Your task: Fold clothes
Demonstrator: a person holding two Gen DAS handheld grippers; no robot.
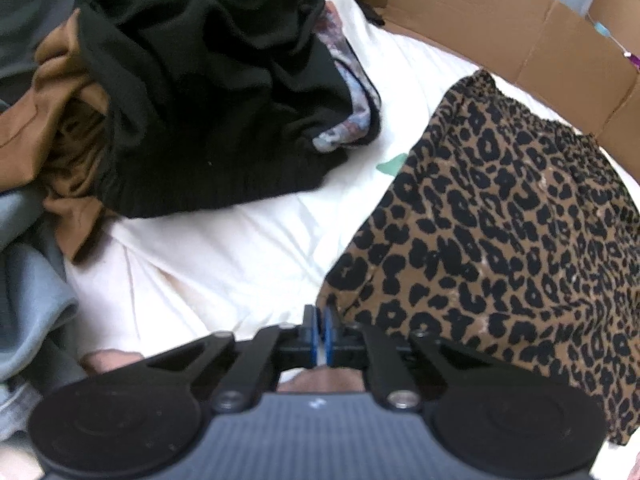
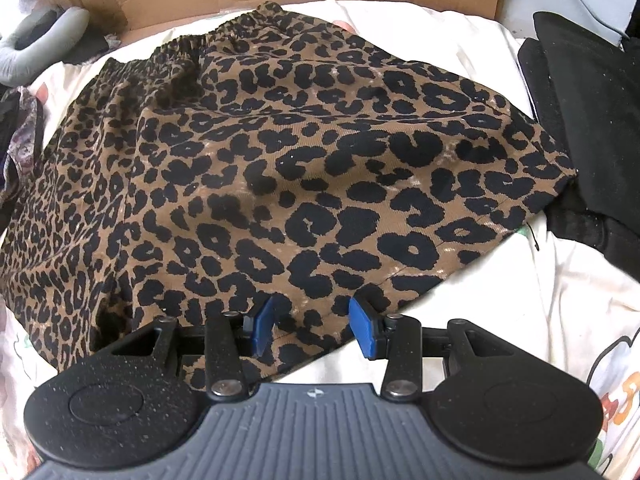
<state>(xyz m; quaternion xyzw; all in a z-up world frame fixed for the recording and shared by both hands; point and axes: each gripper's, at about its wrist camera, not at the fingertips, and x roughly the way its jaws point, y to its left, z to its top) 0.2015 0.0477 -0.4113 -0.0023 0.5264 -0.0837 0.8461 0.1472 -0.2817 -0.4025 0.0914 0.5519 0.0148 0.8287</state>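
A leopard-print garment [image 2: 304,168] with an elastic waistband at the far side lies spread on a white sheet [image 1: 240,248]. In the left wrist view the same leopard-print garment [image 1: 500,240] fills the right side. My left gripper [image 1: 320,324] is shut, its blue pads pinched together on the garment's near left corner. My right gripper [image 2: 314,330] stands open over the garment's near hem. Its blue pads [image 2: 362,330] sit apart, with fabric lying under and between them, not pressed.
A heap of clothes lies to the left: a black garment [image 1: 208,100], a brown one [image 1: 52,120] and a grey-blue one [image 1: 28,272]. Cardboard [image 1: 520,20] walls the far side. More black fabric [image 2: 592,120] lies at the right, and a grey cushion [image 2: 40,44] at the far left.
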